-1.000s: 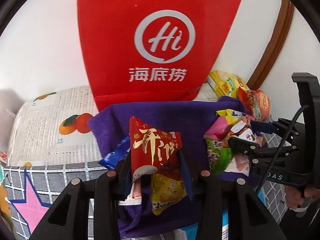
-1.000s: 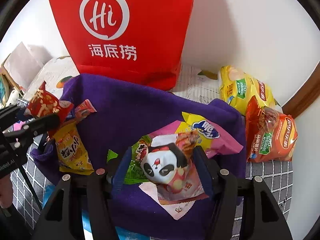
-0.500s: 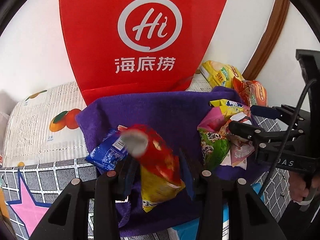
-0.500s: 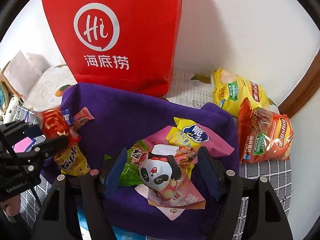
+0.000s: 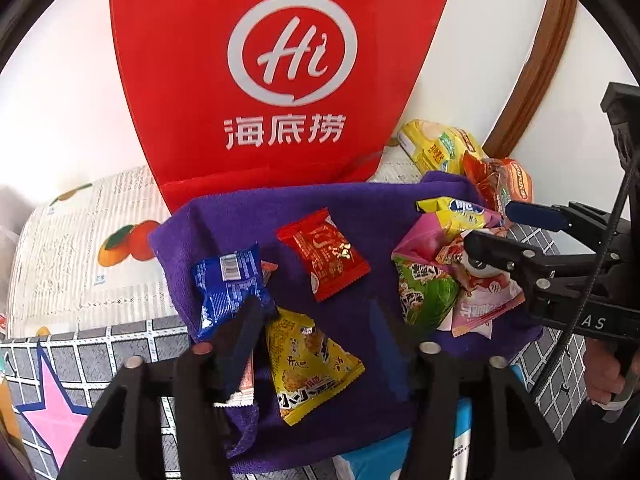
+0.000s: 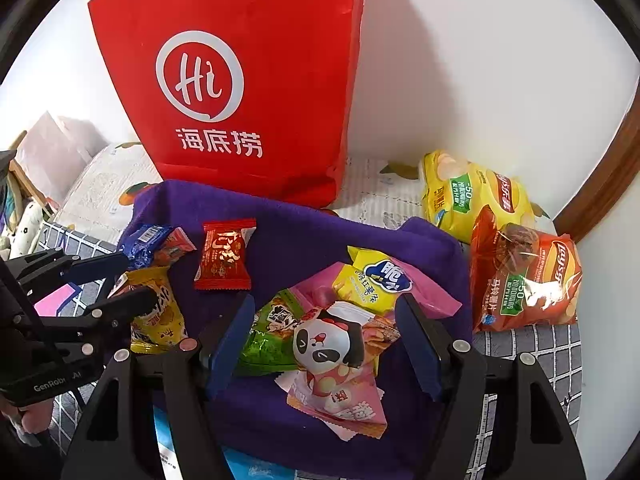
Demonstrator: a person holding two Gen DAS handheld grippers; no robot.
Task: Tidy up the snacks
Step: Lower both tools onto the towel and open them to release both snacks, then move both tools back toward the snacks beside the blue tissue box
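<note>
Red-wrapped, the small snack packet [image 5: 322,259] lay loose mid-way across the purple towel [image 5: 360,208] in front of the red bag, as the left gripper [image 5: 316,332], jaws just opened and empty, looked due its next pick, and the right gripper [image 6: 324,340] stood half-open astride the panda packet [image 6: 328,344].

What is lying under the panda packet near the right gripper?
The panda packet lies on a pink packet and overlaps a green packet, all on the purple towel. Anything beneath that pile is covered.
</note>
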